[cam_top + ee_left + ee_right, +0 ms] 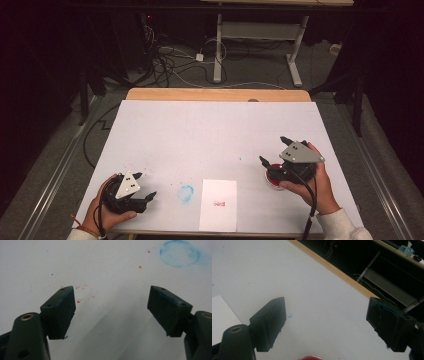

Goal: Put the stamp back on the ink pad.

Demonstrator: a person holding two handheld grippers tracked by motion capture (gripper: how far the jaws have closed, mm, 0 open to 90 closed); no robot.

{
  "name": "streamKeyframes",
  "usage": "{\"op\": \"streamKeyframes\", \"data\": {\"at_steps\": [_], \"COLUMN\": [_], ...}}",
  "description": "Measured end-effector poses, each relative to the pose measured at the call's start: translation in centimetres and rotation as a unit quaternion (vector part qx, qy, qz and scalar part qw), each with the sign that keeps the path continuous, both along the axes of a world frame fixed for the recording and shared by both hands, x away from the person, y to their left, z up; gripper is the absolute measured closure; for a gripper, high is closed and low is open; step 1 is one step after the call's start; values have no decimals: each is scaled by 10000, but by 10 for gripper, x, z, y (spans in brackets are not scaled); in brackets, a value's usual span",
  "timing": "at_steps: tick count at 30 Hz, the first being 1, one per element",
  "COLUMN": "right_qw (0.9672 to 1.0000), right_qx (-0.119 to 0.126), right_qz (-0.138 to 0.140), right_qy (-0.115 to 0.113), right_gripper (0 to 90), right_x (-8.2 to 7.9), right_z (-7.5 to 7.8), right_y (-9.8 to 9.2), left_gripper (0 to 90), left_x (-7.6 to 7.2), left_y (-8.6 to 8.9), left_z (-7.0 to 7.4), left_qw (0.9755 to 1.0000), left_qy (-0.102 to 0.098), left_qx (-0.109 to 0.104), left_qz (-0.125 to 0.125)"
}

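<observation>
You are holding the right claw [272,150] with jaws spread wide and gripping nothing, directly over the red stamp pad [274,180] sitting near the table's [210,130] right edge, while the left claw [144,185] is resting open, idle.

A lab set up for recording, dim all around.

The work table [220,130] wears a white sheet over a wooden top, stained with a blue ring [186,194] at six o'clock. Past it at twelve o'clock, loose cables [170,62] sprawl over grey carpet [260,70] beside a white-legged desk frame [260,35], with black curtains [40,60] from nine to three.
</observation>
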State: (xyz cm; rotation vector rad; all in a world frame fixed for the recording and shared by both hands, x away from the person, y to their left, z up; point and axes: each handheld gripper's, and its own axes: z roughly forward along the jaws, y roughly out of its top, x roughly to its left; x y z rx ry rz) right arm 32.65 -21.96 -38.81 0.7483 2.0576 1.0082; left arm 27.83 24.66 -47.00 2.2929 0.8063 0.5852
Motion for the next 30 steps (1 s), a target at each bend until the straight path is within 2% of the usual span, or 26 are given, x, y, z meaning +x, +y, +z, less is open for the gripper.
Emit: {"op": "streamKeyframes", "data": {"at_steps": [15,30], "right_qw": [9997,9995], "right_qx": [-3,50], "right_qz": [26,82], "right_qy": [-226,-312], "right_gripper": [175,179], "right_x": [-14,-27], "right_z": [0,-5], "right_y": [-7,-22], "left_gripper": [219,218], "left_x": [-1,-1], "left_y": [0,0], "left_z": [1,1], "left_qw": [10000,10000], "left_qy": [-19,-20], "left_qx": [6,21], "left_qz": [6,8]}}
